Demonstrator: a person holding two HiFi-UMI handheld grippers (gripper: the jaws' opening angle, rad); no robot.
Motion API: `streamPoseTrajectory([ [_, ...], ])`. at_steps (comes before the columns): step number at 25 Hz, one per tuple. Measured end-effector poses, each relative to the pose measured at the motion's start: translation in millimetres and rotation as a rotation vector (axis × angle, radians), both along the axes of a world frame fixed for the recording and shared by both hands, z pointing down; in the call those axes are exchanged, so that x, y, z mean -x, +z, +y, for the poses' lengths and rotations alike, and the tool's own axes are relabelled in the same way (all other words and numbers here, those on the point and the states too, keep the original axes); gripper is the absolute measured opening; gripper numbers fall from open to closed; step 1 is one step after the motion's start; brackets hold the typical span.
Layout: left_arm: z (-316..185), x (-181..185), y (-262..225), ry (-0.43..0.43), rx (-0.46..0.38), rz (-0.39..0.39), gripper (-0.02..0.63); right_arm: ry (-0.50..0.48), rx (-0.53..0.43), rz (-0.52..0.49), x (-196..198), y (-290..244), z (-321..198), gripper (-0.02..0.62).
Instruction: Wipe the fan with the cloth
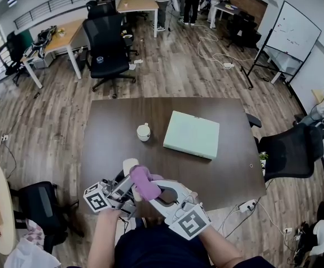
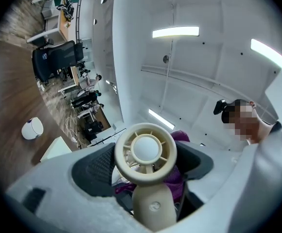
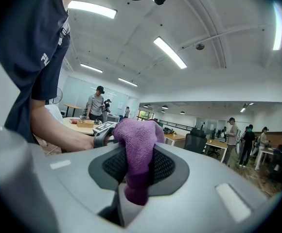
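A small cream handheld fan point(image 2: 146, 152) stands with its round head up and its handle between the jaws of my left gripper point(image 2: 146, 183), which is shut on it. In the head view the fan point(image 1: 129, 166) is held above the table's near edge, with the left gripper point(image 1: 127, 186) below it. My right gripper point(image 1: 155, 192) is shut on a purple cloth point(image 1: 145, 182), which lies against the fan's right side. In the right gripper view the cloth point(image 3: 138, 149) bulges up from between the jaws of the right gripper point(image 3: 138, 171). The cloth point(image 2: 180, 139) also shows behind the fan head.
On the dark brown table point(image 1: 112, 127) stand a white cup point(image 1: 143, 132) and a pale green flat box point(image 1: 191, 134), both farther away than the grippers. A black chair point(image 1: 293, 149) is at the table's right, another point(image 1: 107, 46) beyond it. People stand at the room's far end.
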State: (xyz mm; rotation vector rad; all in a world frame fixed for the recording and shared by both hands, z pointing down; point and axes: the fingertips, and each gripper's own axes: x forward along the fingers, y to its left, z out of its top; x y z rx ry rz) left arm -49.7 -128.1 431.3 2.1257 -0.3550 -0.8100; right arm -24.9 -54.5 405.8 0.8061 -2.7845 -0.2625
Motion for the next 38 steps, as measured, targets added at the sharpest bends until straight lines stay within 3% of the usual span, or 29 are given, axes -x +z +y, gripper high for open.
streamPoseTrajectory([
  [15, -13, 19, -7, -0.047, 0.015, 0.056, 0.371, -0.149, -0.027, 0.016, 22, 11, 26, 0.098],
  [23, -13, 24, -10, -0.04, -0.006, 0.051, 0.371, -0.294, 0.014, 0.055, 26, 31, 41, 0.098],
  [28, -7, 18, -17, -0.002, -0.039, 0.078, 0.371, -0.26, 0.071, 0.143, 17, 58, 29, 0.098],
  [38, 13, -8, -19, 0.109, -0.132, 0.002, 0.371, -0.172, 0.101, 0.174, 2, 69, 4, 0.098],
])
